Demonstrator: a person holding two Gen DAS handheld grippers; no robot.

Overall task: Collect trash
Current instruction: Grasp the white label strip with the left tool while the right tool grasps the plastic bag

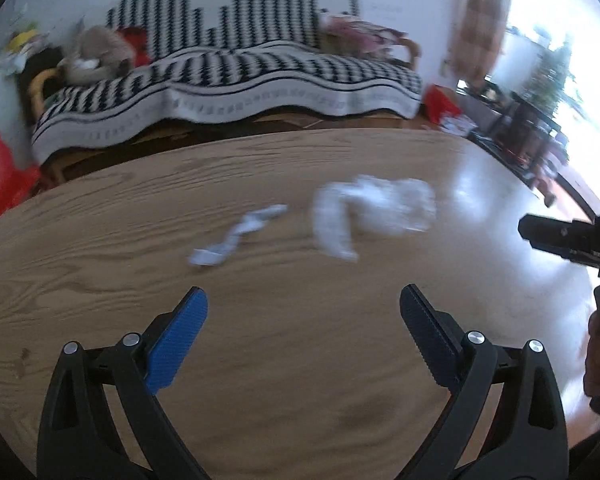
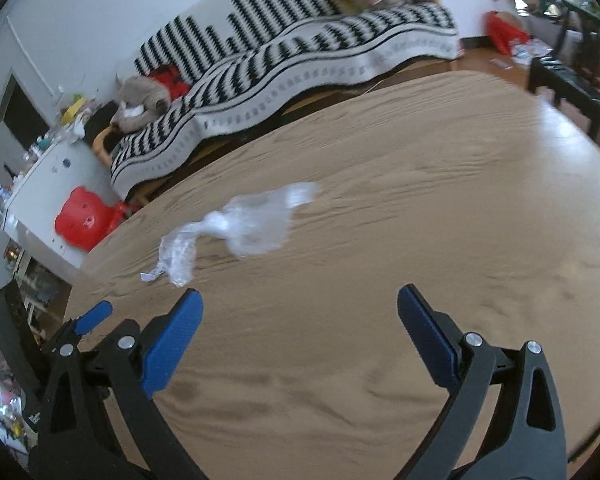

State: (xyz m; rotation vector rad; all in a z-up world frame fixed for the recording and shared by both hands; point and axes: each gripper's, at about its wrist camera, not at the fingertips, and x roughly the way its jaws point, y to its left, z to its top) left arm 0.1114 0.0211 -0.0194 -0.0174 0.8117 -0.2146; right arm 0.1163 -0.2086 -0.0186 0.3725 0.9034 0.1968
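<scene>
You are holding both the left tool and the right tool wide open and empty; the crumpled plastic and paper scrap are still lying uncollected on the worktop.

Crumpled plastic wrap lies mid-tabletop, paper strip just left of it, apart. Both sit toward the tabletop's far edge. Sofa stands behind the far edge. Left gripper and right gripper hover over the near tabletop, nothing between their fingers.
</scene>
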